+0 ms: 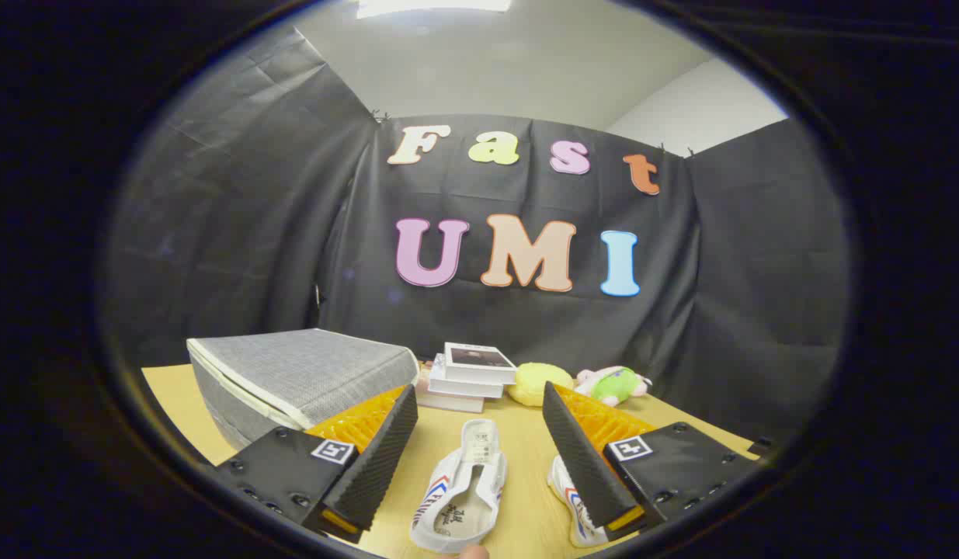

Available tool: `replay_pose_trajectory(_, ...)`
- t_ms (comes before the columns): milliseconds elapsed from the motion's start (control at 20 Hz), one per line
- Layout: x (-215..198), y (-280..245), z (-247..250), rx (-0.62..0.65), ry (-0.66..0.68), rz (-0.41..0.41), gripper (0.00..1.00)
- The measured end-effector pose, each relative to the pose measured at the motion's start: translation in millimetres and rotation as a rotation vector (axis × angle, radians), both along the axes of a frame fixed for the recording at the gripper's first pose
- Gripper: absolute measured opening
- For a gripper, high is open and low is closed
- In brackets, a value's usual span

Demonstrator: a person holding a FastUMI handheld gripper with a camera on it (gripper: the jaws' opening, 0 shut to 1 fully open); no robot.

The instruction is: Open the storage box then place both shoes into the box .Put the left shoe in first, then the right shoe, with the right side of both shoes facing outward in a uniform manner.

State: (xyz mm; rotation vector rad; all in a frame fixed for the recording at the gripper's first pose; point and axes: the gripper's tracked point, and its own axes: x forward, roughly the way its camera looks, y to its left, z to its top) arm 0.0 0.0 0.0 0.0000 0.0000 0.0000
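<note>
A grey fabric storage box (pixel 293 380) with its lid down stands on the wooden table (pixel 168 392), to the left of and just beyond my left finger. One white shoe (pixel 463 489) with red and blue stripes lies on the table between my fingers, opening up. A second white shoe (pixel 572 508) lies partly hidden under my right finger. My gripper (pixel 479 407) is open above the table, with nothing held between its fingers.
A stack of books (pixel 471 376) sits beyond the shoes. Next to it are a yellow plush toy (pixel 537 382) and a green and pink plush toy (pixel 615 384) by the booth's black cloth wall.
</note>
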Motion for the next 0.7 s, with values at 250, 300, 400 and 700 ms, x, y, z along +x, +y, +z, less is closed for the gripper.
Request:
replay_pose_trajectory(250,0.6,-4.4,-1.5,0.024,0.005,-0.012,1.0)
replay_pose_trajectory(300,0.8,-4.9,-0.9,0.031,0.004,-0.011,1.0)
replay_pose_trajectory(400,0.7,-6.1,-1.5,0.041,0.005,-0.01,1.0)
replay_pose_trajectory(700,0.5,-6.5,-2.1,0.07,0.001,0.006,1.0)
